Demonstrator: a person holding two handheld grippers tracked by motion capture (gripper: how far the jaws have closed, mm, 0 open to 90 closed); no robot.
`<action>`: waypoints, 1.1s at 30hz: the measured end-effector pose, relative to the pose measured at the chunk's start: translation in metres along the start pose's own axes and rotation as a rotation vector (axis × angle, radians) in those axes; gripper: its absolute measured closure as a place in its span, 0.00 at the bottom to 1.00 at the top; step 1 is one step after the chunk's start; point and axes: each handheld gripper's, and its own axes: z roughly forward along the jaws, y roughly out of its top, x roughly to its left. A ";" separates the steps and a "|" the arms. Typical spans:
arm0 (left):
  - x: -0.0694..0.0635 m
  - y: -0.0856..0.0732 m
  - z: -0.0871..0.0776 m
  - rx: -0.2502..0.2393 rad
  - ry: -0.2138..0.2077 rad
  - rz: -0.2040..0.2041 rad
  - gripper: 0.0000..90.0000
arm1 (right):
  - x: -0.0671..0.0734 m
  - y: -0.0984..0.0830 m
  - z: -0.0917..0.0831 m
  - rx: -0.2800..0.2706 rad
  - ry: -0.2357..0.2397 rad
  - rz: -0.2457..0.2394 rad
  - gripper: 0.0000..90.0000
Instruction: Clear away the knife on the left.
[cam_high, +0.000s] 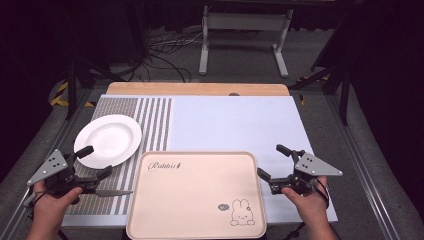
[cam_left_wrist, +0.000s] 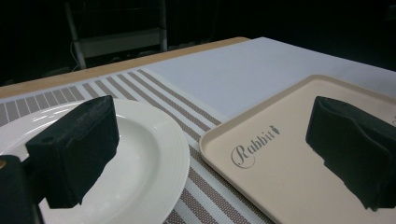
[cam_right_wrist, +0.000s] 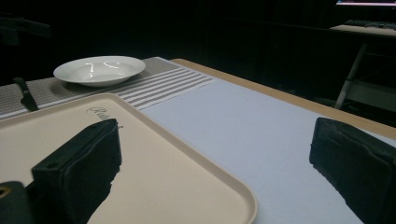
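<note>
1. Left gripper (cam_high: 90, 161), held in the person's left hand (cam_high: 50, 200) at the near left of the table: jaws spread wide apart, nothing between them. In the left gripper view one jaw stands over the plate, the other over the tray.
2. Right gripper (cam_high: 273, 161), held in the person's right hand (cam_high: 310, 200) at the near right: jaws spread wide, nothing held. In the right gripper view one jaw stands over the tray's corner, the other over the pale cloth.
3. Knife (cam_high: 111, 192): dark handle, lying flat on the striped mat, just below the left gripper's lower jaw, blade tip near the tray's left edge.
4. Tray (cam_high: 150, 220): beige, rounded corners, "Rabbit" lettering and a rabbit drawing; lies between the two grippers, bare.
5. Plate (cam_high: 107, 141): white, round, bare; just ahead of the left gripper, on the striped mat.
6. Striped mat (cam_high: 155, 125): grey and white, under plate and knife, on the left gripper's side.
7. Pale cloth (cam_high: 235, 125): covers the table ahead of the right gripper.
8. Wooden table edge (cam_high: 195, 89): beyond the cloth, farthest from both grippers.
</note>
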 end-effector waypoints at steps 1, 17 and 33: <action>0.000 0.001 -0.001 -0.009 -0.006 -0.009 0.04 | 0.000 0.000 0.000 -0.006 0.017 0.023 0.04; -0.001 0.010 -0.003 0.081 -0.040 0.051 0.05 | 0.002 0.005 0.002 -0.001 0.039 0.020 0.04; 0.001 0.033 0.004 0.358 -0.103 0.195 0.08 | 0.002 0.005 0.007 0.061 0.080 -0.012 0.04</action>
